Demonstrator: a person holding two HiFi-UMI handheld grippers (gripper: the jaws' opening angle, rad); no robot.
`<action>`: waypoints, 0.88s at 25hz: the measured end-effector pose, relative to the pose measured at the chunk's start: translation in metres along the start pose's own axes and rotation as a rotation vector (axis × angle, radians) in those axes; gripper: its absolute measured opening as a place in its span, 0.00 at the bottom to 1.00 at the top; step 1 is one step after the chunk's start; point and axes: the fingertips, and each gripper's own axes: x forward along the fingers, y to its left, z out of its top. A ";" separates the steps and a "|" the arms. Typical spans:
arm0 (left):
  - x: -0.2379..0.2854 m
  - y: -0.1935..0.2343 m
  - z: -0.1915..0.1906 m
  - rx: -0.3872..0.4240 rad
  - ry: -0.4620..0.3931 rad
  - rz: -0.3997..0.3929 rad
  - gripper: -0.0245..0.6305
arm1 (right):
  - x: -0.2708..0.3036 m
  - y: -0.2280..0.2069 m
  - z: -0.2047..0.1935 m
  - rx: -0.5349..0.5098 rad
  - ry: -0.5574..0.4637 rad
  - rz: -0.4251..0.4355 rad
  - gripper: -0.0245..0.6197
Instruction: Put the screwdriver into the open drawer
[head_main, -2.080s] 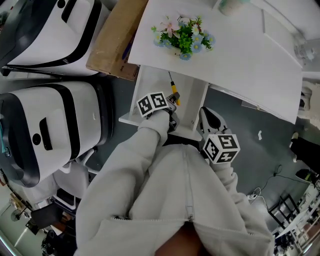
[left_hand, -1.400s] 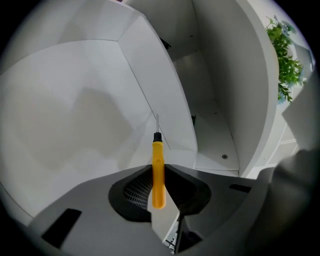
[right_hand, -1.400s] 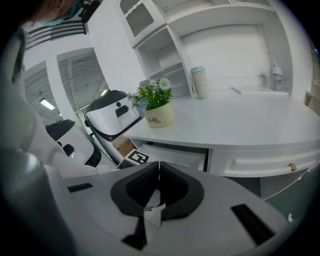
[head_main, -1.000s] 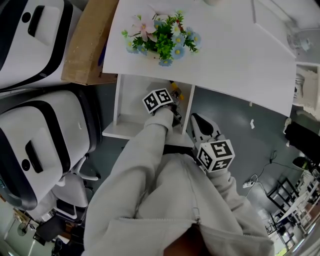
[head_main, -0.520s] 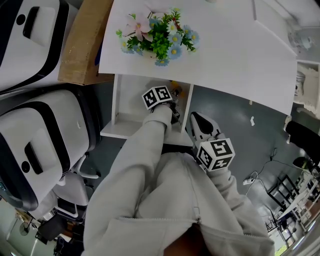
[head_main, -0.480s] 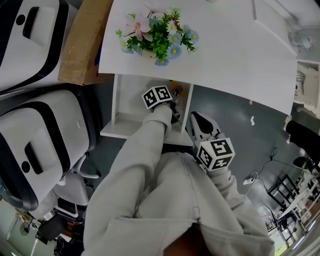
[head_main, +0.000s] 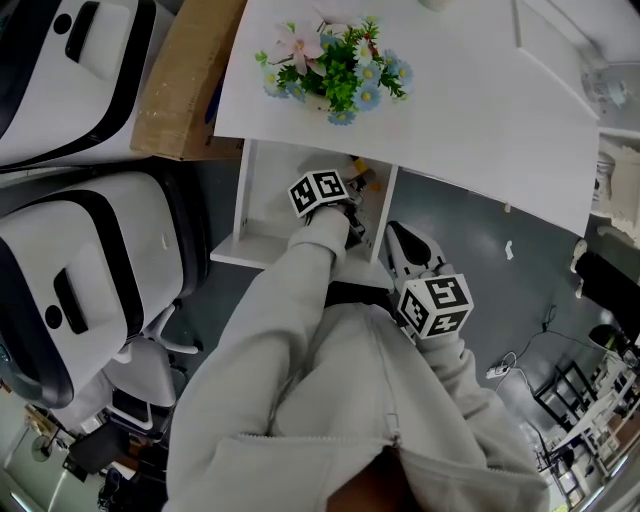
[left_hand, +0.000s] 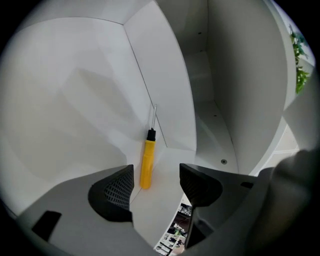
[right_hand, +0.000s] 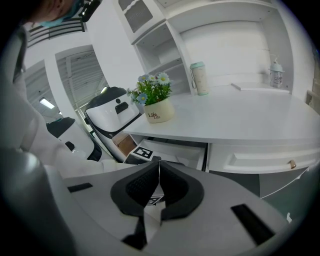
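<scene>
The yellow-handled screwdriver (left_hand: 146, 162) lies on the white floor of the open drawer (left_hand: 75, 115), its thin shaft pointing away along the seam with the side wall. My left gripper (left_hand: 156, 187) is inside the drawer just behind the handle. Its jaws are opening, and neither pad (left_hand: 117, 192) touches the handle. In the head view the left gripper's marker cube (head_main: 318, 190) sits over the drawer (head_main: 270, 215), with a bit of the screwdriver (head_main: 358, 180) showing under the desk edge. My right gripper (right_hand: 159, 172) hangs shut and empty beside the drawer.
A white desk (head_main: 480, 110) overhangs the drawer and carries a flower pot (head_main: 335, 65). A cardboard box (head_main: 185, 85) and white-and-black chairs (head_main: 90, 270) stand to the left. The right gripper view shows a cup (right_hand: 201, 78) on the desk and a closed drawer (right_hand: 260, 160).
Since the earliest frame the left gripper has reached further into the drawer, toward the desk edge, with the screwdriver. The right gripper has stayed where it was.
</scene>
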 end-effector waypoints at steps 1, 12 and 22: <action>-0.004 -0.001 0.000 -0.009 -0.005 -0.009 0.47 | -0.001 0.001 -0.001 0.000 -0.001 0.001 0.09; -0.062 -0.027 -0.001 -0.045 -0.063 -0.120 0.47 | -0.012 0.029 -0.009 -0.022 -0.045 0.021 0.09; -0.137 -0.069 -0.009 -0.019 -0.127 -0.313 0.48 | -0.037 0.049 -0.023 0.009 -0.104 -0.005 0.09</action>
